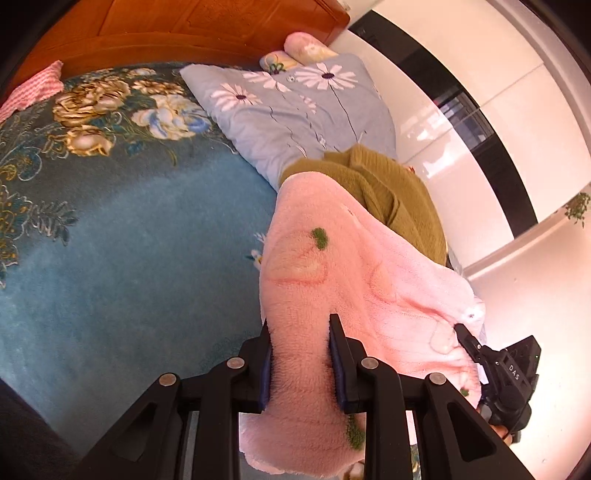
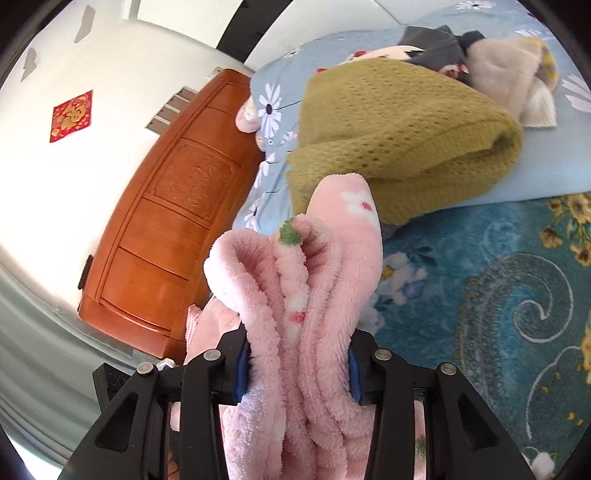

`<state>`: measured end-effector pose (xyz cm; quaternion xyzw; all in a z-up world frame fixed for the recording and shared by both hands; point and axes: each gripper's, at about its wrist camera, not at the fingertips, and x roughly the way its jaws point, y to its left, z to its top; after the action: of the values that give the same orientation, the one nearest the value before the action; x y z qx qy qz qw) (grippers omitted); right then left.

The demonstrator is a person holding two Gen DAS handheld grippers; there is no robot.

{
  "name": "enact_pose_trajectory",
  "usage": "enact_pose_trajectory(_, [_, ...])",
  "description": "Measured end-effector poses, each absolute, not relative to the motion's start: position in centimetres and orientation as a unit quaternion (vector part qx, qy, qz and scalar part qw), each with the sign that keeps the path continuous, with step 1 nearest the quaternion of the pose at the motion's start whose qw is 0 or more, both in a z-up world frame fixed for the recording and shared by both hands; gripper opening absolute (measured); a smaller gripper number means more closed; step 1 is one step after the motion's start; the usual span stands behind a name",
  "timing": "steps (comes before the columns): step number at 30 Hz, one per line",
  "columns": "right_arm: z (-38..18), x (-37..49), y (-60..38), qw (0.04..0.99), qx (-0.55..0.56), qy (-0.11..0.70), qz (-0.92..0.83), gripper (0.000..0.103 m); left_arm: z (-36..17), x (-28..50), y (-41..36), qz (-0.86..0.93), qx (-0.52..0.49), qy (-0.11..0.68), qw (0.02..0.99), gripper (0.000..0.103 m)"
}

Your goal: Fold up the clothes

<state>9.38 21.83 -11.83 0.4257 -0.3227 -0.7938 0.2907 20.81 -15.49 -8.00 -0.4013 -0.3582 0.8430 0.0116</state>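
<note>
Both grippers are clamped on one pink fleece garment (image 1: 354,280), lifted off a bed with a teal floral blanket (image 1: 122,236). In the left wrist view the left gripper (image 1: 300,365) has its two blue-padded fingers closed narrowly on a flat strip of the fleece, which runs up from 6 o'clock toward the centre and spreads out to 4 o'clock, where the right gripper (image 1: 461,330) bites its far edge. In the right wrist view the right gripper (image 2: 295,373) holds a thicker bunch of the same fleece (image 2: 295,295), gathered into several folds that rise from 6 o'clock to the middle of the frame, its jaws set wider than the left's around that bulk. No box, basket or drawer holding clothes is in view; the clothes lie loose on the bed. Counted, there is one olive-green knit sweater (image 2: 399,136), folded, lying past the fleece at about 1 o'clock on a pale blue daisy-print quilt (image 1: 295,107); beyond it at 1 to 2 o'clock sits a small heap of further clothing (image 2: 509,70), perhaps three pieces in grey, cream and a floral print, though they overlap too much to count surely. One pink checked cloth (image 1: 29,90) lies at 10 o'clock in the left view, by the wooden headboard (image 1: 177,26). One red paper decoration (image 2: 72,115) hangs on the wall at 10 o'clock in the right view.
</note>
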Motion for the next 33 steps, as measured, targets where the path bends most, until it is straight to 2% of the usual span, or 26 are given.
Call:
enact_pose_trajectory(4, [-10.1,8.1,16.6,0.326,0.43,-0.293,-0.79,0.043,-6.8,21.9,-19.4,0.844,-0.37,-0.387,-0.015,0.027])
enact_pose_trajectory(12, [-9.0,5.0,4.4,0.372,0.463,-0.219,-0.774,0.043,-8.5,24.6,-28.0,0.827,-0.349,-0.431,-0.09,0.028])
enact_pose_trajectory(21, [-12.2,1.8,-9.8,0.404,0.52,-0.124,-0.742,0.043,-14.6,25.8,-37.2,0.799,-0.336,-0.476,-0.149,0.028])
enact_pose_trajectory(33, [-14.7,-3.6,-33.3,0.507,0.524,0.022,-0.684,0.043,-18.3,25.0,-49.2,0.797,-0.281,-0.476,-0.244,0.028])
